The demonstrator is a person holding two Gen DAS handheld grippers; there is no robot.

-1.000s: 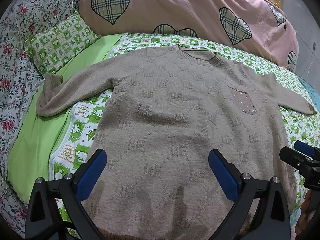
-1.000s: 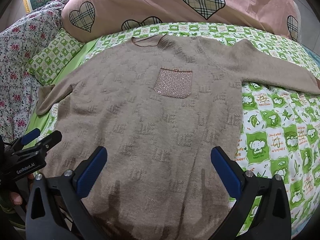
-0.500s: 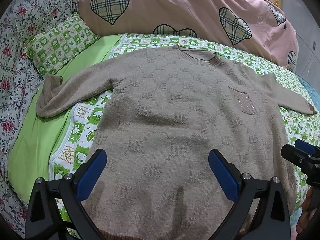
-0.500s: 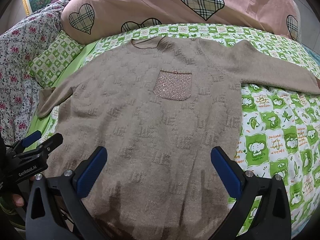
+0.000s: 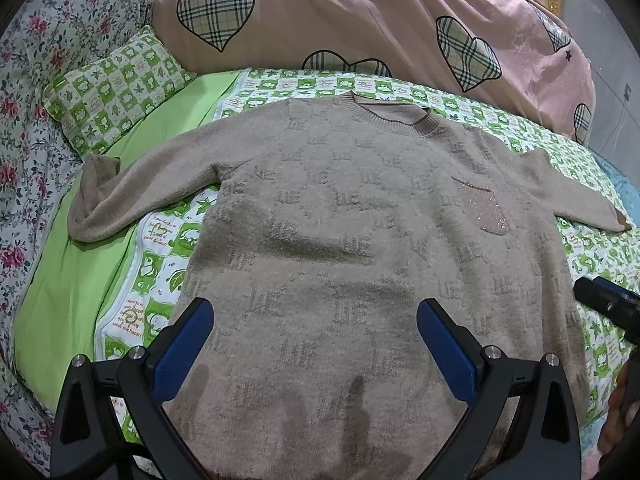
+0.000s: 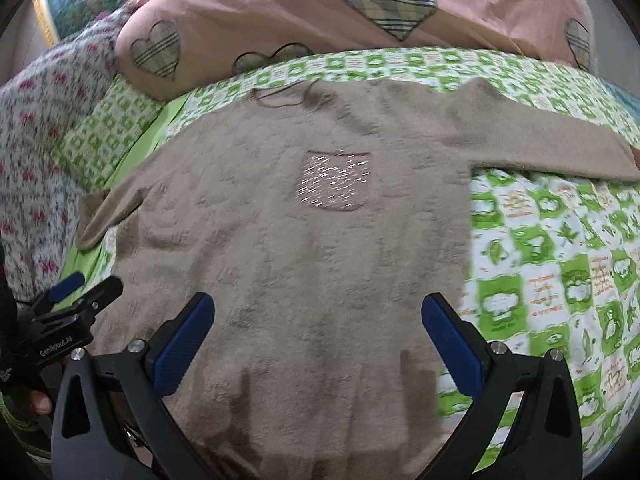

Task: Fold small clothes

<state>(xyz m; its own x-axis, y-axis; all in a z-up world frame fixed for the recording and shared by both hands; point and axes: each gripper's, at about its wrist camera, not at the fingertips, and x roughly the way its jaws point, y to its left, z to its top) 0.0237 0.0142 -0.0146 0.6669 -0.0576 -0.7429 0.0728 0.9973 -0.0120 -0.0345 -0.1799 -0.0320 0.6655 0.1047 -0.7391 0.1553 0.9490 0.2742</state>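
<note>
A beige knit sweater lies flat, front up, on the bed, both sleeves spread out and a sparkly chest pocket on it. It also shows in the right wrist view, blurred, with the pocket in the middle. My left gripper is open and empty above the sweater's lower left part. My right gripper is open and empty above the lower hem. Each gripper shows at the edge of the other's view: the right one, the left one.
The bed has a green-and-white cartoon sheet. A pink duvet with plaid hearts is heaped behind the sweater. A small green checked pillow and a floral quilt lie to the left.
The right wrist view has shifted and blurred: my right gripper is moving, and the sweater sits lower and nearer in it. The left gripper has barely moved. Both stay open.
</note>
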